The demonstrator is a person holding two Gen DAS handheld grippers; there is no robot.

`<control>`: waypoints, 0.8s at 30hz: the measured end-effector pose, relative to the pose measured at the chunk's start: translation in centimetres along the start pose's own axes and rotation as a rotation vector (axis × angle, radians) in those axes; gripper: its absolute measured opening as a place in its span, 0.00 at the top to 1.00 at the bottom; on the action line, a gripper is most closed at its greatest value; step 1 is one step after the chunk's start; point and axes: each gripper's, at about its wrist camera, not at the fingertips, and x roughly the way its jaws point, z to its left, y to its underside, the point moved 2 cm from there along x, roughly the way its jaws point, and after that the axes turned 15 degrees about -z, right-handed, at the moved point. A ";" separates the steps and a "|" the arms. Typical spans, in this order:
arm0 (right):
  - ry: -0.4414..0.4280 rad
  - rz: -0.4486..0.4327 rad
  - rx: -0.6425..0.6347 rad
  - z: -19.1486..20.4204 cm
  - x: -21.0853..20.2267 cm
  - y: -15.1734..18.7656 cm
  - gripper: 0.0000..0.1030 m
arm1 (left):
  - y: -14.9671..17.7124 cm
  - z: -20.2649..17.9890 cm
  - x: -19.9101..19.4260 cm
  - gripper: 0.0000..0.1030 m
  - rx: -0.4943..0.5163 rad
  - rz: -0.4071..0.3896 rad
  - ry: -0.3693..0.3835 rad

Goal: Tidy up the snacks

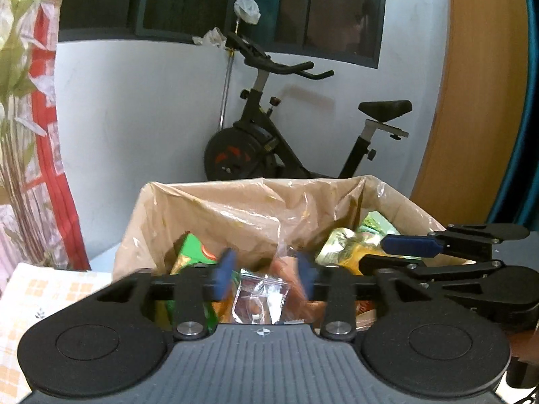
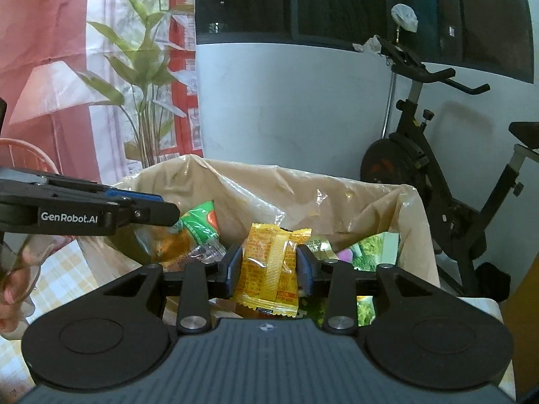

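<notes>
Hovering over the far side of the table, both grippers sit above a cardboard box (image 2: 412, 235) lined with a crinkly, glossy tan plastic bag (image 2: 269, 198). The right gripper (image 2: 269, 264) has its blue pads pressed on either flank of a yellow snack packet (image 2: 269, 266), a flat, shiny foil pouch with crimped ends and red print, held upright just above the box's near edge. Over on the left, the left gripper (image 1: 266, 271) is part-way open, its blue fingers blurred, and nothing is pinched between them; a clear, crackly cellophane packet (image 1: 261, 299) lies below the gap, down in the box. Inside the liner there's a jumble of wrappers: a green carton-like pack (image 1: 190, 250) leaning at the left, gold and yellow foil pouches (image 1: 343, 245) at the right. From the right wrist view, the left gripper's black arm reaches in from the left edge, lettering showing on its side, with fingers of the person's hand (image 2: 13, 279) below it. The table wears a checked orange-and-white cloth (image 1: 27, 303). Beyond stand a black exercise bike (image 1: 269, 134) against a pale wall, a dark window, and a leafy printed curtain (image 2: 141, 67) at the left.
</notes>
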 end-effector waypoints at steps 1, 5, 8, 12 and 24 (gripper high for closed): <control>0.010 -0.001 -0.003 0.0 -0.1 0.0 0.62 | -0.1 0.1 -0.4 0.43 0.004 -0.007 -0.006; 0.027 0.004 -0.003 0.1 -0.4 -0.2 0.45 | -0.6 0.0 -1.5 0.32 -0.004 -0.016 -0.013; 0.043 -0.006 0.011 0.1 -0.9 -0.5 0.31 | -1.1 0.0 -2.2 0.23 0.010 -0.026 -0.039; 0.054 -0.013 0.034 0.3 -1.9 -1.0 0.20 | -1.7 0.3 -3.5 0.15 0.015 -0.040 -0.066; 0.123 -0.059 0.082 1.4 -6.1 -2.6 0.06 | -3.3 0.3 -8.6 0.09 0.011 -0.078 -0.156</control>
